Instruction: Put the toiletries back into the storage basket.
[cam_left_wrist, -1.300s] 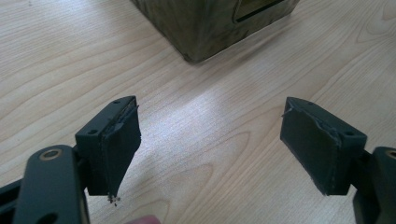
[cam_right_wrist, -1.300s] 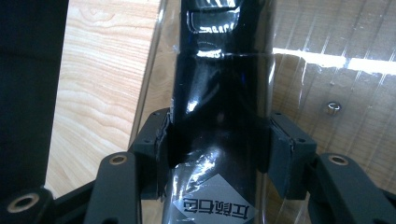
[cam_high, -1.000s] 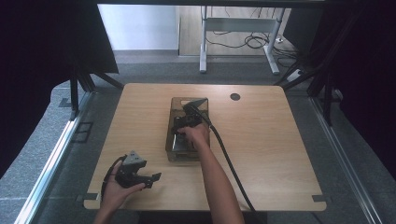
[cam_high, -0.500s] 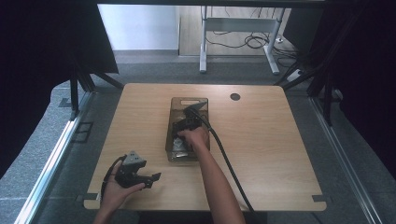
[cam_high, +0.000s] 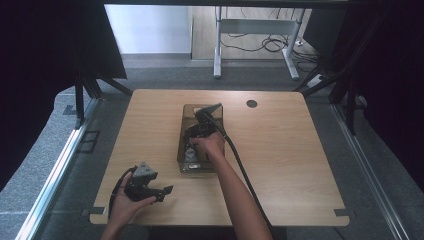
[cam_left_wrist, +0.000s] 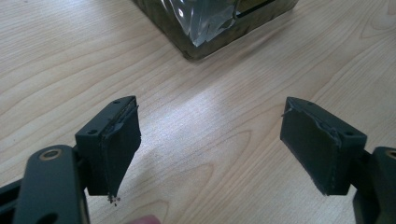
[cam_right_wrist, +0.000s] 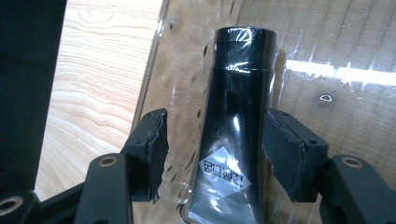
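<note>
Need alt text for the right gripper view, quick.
A black tube wrapped in clear plastic lies between the right gripper's jaws, which have just been opening and stand clear of it. Beneath is a clear tray on the wooden table.

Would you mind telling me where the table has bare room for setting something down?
The table is bare right of the tray, out to its right edge. A narrower strip runs between tray and left edge, above the left gripper. The tray is crowded: right gripper and a wrapped black tube.
</note>
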